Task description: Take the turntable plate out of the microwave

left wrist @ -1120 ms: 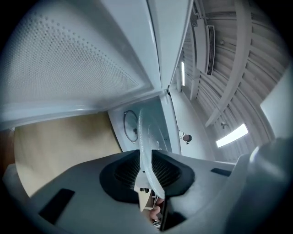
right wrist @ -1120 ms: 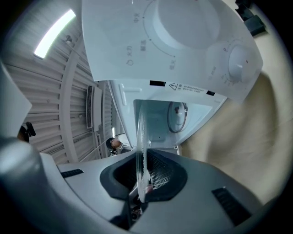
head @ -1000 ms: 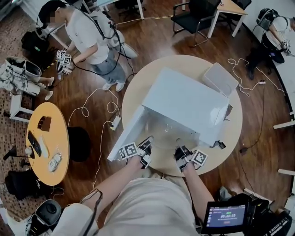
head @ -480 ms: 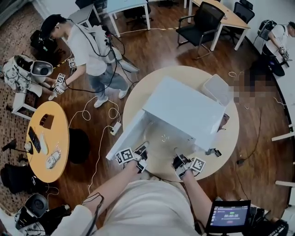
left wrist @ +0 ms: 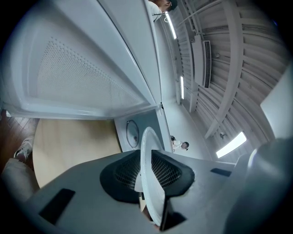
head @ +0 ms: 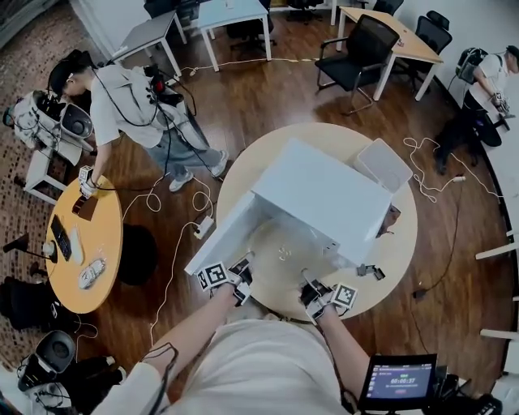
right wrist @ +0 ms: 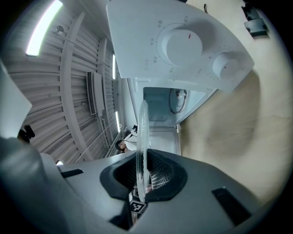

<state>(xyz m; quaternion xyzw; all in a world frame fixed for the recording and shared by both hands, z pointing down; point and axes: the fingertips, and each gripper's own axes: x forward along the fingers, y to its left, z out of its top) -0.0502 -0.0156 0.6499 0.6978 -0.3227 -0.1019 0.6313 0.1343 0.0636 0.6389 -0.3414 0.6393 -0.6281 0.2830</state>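
The round table (head: pixel 237 166) is occupied by the white microwave (head: pixel 324 194), whose door (head: pixel 220 237) is swung open. The glass turntable plate (head: pixel 280 261) is held in front of the cavity. Its opposite rims are clamped by the left gripper (head: pixel 242 274) and right gripper (head: pixel 310 288).

Dark wood floor (head: pixel 268 97) with a round pale table (head: pixel 251 166), a smaller yellow table (head: pixel 101 227), desks (head: pixel 231 12) and a black chair (head: pixel 357 49).

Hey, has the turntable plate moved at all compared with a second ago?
Yes. The turntable plate has come further out of the open front of the microwave, toward the person at the table's near edge.
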